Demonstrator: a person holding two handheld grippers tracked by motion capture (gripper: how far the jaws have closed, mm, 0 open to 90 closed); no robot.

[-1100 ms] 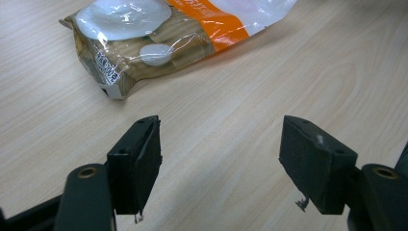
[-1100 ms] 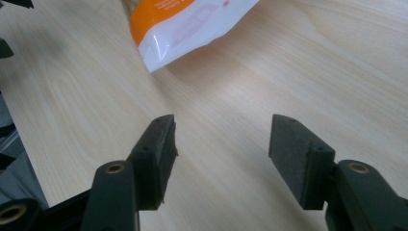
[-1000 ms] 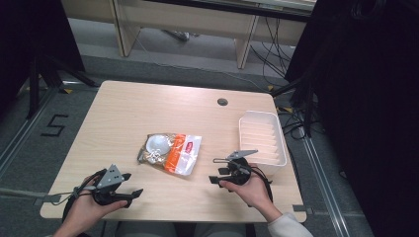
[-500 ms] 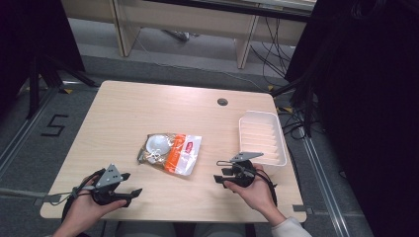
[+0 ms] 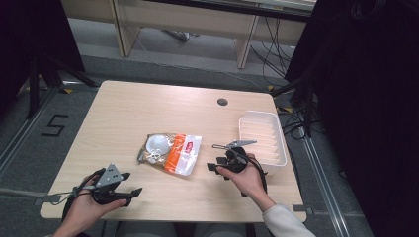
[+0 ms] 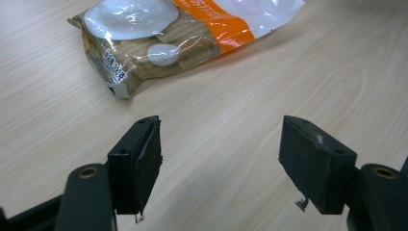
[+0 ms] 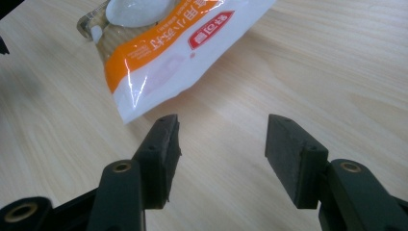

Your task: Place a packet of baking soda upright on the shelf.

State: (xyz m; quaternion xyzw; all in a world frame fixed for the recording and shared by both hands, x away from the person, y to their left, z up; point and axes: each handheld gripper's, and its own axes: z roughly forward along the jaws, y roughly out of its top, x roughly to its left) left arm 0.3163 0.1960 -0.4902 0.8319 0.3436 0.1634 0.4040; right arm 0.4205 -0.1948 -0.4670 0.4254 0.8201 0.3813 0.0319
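1. High view: one orange, white and clear plastic snack bag (image 5: 170, 153) lies mid-worktop; one white ribbed plastic tray (image 5: 261, 137) sits at the right edge.
2. Left claw (image 6: 219, 168) gapes wide, empty, near the front-left corner.
3. Right claw (image 7: 219, 156), just reopened wide, holds nothing, beside the bag's white end.
4. A red label bears writing too small to read.

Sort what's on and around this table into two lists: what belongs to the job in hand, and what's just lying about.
Belongs to the job:
- snack bag, lying flat mid-table
- right gripper, fingers open, just short of the bag's white end
- left gripper, fingers open, nothing between them

Just lying about:
- white tray at the table's right edge; whether it has a part I cannot tell
- cables on the floor behind
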